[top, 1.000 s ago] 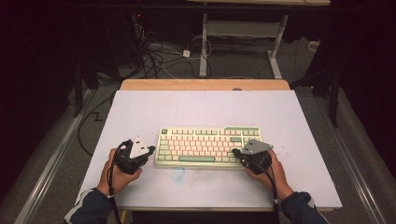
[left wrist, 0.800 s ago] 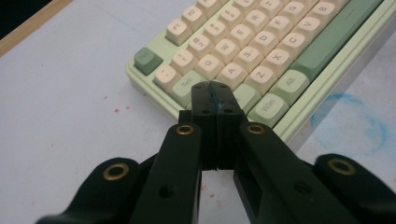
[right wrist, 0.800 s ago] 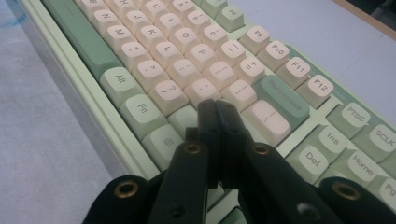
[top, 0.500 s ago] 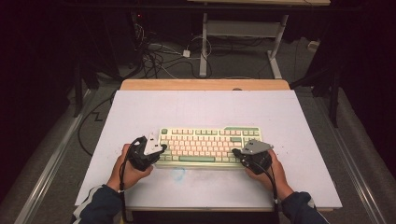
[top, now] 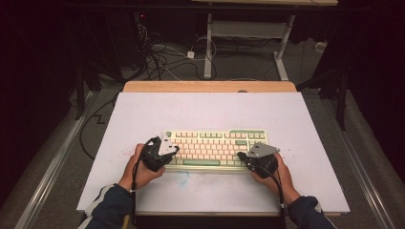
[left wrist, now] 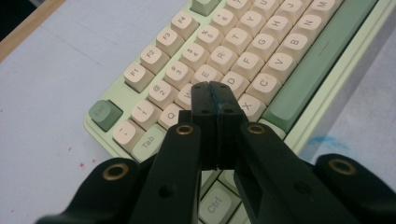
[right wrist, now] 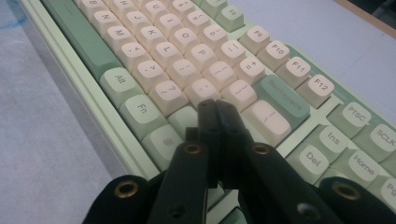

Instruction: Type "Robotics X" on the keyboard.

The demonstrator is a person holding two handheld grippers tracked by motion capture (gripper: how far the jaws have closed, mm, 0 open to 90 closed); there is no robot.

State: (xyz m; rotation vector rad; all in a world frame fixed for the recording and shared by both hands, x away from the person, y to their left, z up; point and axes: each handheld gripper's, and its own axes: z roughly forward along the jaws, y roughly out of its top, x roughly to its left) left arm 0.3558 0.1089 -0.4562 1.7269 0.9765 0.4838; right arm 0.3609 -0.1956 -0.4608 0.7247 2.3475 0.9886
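Lying flat on the white counter (top: 143, 114), toward its 6 o'clock edge: a cream-and-green keyboard (top: 215, 145). Hovering over the keyboard's 9 o'clock end, fingers pressed together with nothing between, above the letter keys near Tab: the left gripper (left wrist: 215, 100). Hanging over the 3 o'clock end, fingers likewise closed and empty, near Backspace: the right gripper (right wrist: 217, 114).

Dark rm, cables (top: 157, 57) on floor (top: 62, 162)
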